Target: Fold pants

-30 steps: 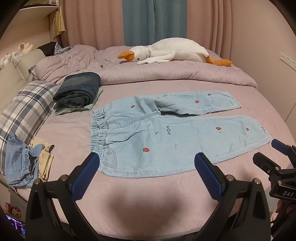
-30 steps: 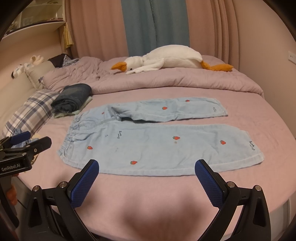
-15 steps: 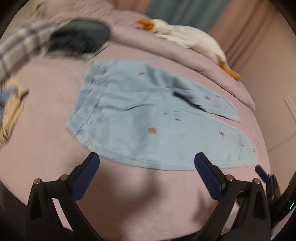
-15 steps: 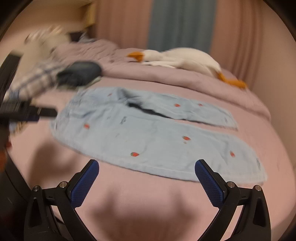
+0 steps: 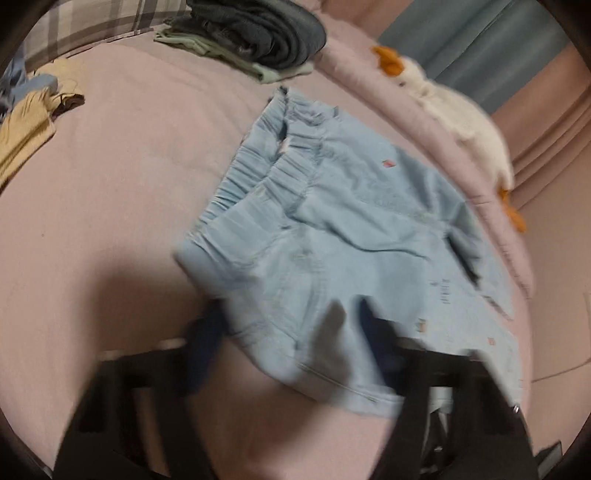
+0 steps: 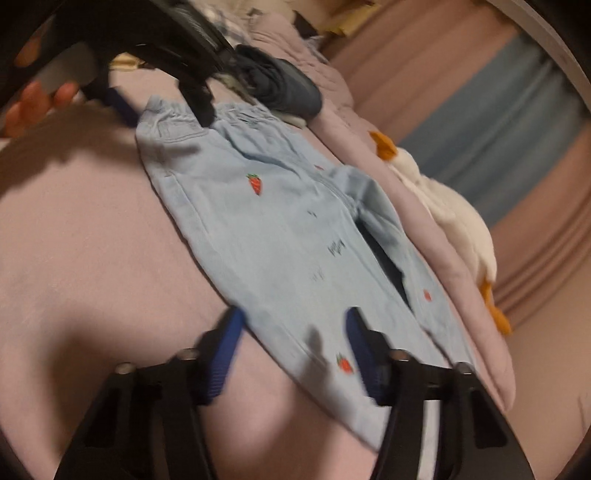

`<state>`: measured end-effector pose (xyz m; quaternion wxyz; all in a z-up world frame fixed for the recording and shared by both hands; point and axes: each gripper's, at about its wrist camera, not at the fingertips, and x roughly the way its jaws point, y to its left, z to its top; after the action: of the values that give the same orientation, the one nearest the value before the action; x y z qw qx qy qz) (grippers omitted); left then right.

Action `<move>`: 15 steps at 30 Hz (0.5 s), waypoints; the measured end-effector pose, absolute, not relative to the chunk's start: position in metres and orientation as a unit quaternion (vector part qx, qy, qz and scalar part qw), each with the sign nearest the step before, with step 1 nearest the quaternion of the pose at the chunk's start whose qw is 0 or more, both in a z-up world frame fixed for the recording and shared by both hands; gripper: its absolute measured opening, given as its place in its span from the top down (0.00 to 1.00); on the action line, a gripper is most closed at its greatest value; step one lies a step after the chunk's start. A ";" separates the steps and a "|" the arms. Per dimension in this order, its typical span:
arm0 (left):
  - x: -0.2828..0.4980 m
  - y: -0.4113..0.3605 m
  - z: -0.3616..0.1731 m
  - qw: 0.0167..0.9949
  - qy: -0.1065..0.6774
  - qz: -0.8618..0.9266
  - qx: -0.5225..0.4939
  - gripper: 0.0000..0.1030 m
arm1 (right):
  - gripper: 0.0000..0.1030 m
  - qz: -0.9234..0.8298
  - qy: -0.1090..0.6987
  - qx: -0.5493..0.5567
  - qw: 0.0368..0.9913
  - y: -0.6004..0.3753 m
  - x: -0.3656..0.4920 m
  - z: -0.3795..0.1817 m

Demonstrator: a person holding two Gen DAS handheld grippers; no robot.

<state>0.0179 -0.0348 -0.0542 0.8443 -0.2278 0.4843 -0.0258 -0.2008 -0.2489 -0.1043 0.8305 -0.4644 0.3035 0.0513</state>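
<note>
Counted on the bed: garments, toys and grippers

One pair of light-blue denim pants (image 5: 354, 236) lies spread out, with three red strawberry motifs (image 6: 255, 183) countable in the right wrist view. One folded stack of dark clothes (image 5: 258, 33) sits beyond the waistband, one tan garment (image 5: 26, 129) lies at the left edge, one plaid pillow (image 5: 96, 22) behind it. One white plush goose (image 5: 465, 118) rests on the duvet. Two grippers: the left gripper (image 5: 291, 347) and the right gripper (image 6: 295, 347), each with two blue pads (image 6: 221, 354).
</note>
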 end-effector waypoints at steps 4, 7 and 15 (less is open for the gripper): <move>0.020 -0.026 -0.050 0.842 0.485 -0.035 -0.233 0.83 | 0.95 0.069 0.316 -0.486 0.812 -0.240 -0.197 -0.112; 0.006 -0.017 -0.035 0.854 0.472 -0.042 -0.213 0.83 | 0.96 0.075 0.324 -0.474 0.815 -0.238 -0.205 -0.096; 0.004 -0.011 -0.046 0.852 0.506 -0.012 -0.137 0.61 | 0.91 0.082 0.342 -0.489 0.798 -0.220 -0.215 -0.121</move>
<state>0.0040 -0.0109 -0.0460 0.8517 -0.1367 0.5058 -0.0121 -0.2151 -0.2200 -0.1206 0.7983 -0.4888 0.3421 0.0818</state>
